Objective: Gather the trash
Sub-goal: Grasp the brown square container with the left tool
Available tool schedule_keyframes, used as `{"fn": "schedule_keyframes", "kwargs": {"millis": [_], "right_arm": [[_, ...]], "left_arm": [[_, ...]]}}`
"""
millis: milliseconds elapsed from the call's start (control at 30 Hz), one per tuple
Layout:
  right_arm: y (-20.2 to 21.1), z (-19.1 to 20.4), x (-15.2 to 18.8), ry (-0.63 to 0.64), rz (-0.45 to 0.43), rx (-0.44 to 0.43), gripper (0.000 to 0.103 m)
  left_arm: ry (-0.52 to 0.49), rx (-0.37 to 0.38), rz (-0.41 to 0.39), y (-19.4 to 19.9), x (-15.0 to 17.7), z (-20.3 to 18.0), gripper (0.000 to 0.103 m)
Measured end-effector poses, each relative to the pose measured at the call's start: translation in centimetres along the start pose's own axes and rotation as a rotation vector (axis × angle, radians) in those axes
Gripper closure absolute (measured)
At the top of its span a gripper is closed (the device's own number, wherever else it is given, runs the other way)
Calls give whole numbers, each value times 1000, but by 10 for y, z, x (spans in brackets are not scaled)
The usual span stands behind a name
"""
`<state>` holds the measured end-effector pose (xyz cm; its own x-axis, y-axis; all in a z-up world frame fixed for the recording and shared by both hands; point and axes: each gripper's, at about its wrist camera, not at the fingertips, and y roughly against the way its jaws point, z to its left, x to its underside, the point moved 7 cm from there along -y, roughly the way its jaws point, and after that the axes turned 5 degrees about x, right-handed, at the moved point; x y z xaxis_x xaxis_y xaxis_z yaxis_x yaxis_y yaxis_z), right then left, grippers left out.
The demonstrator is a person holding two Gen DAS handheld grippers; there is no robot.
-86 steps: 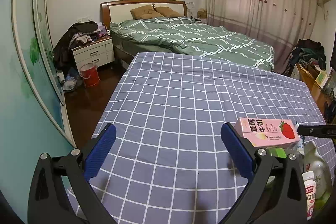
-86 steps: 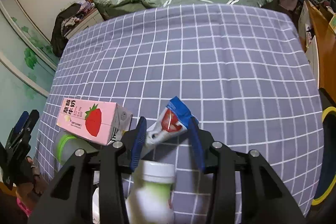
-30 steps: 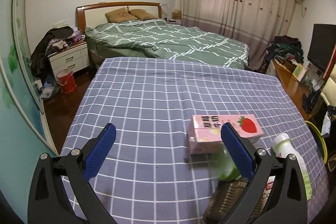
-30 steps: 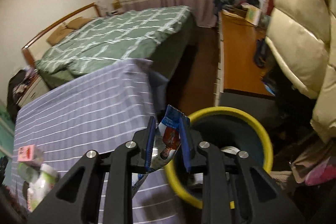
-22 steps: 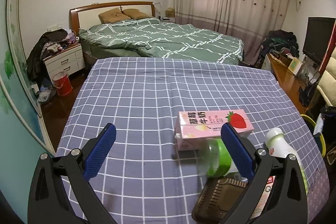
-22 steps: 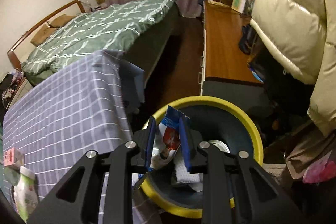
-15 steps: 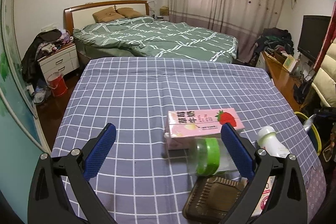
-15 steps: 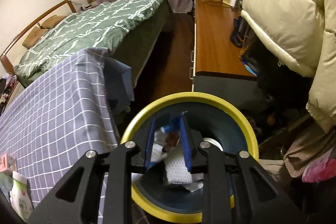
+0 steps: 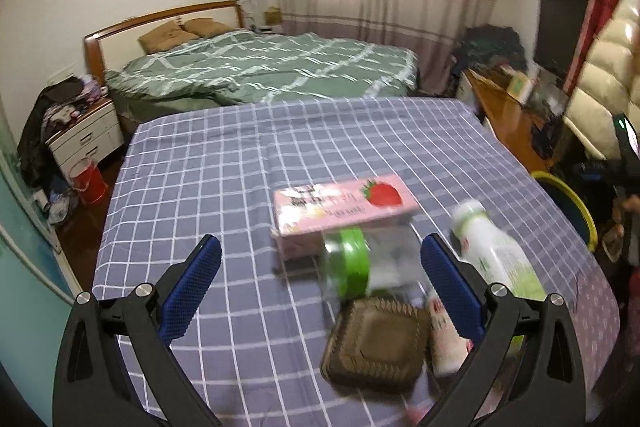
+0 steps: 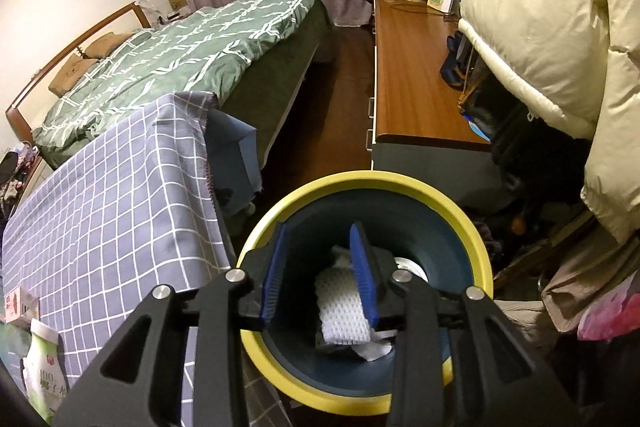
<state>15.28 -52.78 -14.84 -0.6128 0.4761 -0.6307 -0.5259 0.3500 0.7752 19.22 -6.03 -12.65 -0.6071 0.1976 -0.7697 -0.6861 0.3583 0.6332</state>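
1 carton (image 9: 344,211), 2 bottles (image 9: 494,255), 1 jar (image 9: 360,263), 1 tray (image 9: 376,343).

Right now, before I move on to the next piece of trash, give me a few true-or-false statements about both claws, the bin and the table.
1. The right claw grips a wrapper. False: nothing sits between its fingers.
2. It hangs over the yellow-rimmed bin. True.
3. The bin holds nothing. False: white trash lies inside.
4. The left claw is open. True.
5. The pink strawberry carton stands upright. False: it lies on its side on the checked tablecloth.
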Motion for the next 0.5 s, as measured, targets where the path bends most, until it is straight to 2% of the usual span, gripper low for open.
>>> {"fn": "schedule_keyframes", "kwargs": {"millis": [233, 333, 500], "right_arm": [[5, 1, 4, 1, -1, -14, 71], [7, 2, 5, 2, -4, -17, 70], [7, 5, 7, 6, -2, -23, 70]], "left_arm": [[-137, 140, 133, 5, 44, -24, 5], [-191, 139, 178, 0, 61, -29, 6], [-246, 163, 246, -15, 75, -38, 15]]}}
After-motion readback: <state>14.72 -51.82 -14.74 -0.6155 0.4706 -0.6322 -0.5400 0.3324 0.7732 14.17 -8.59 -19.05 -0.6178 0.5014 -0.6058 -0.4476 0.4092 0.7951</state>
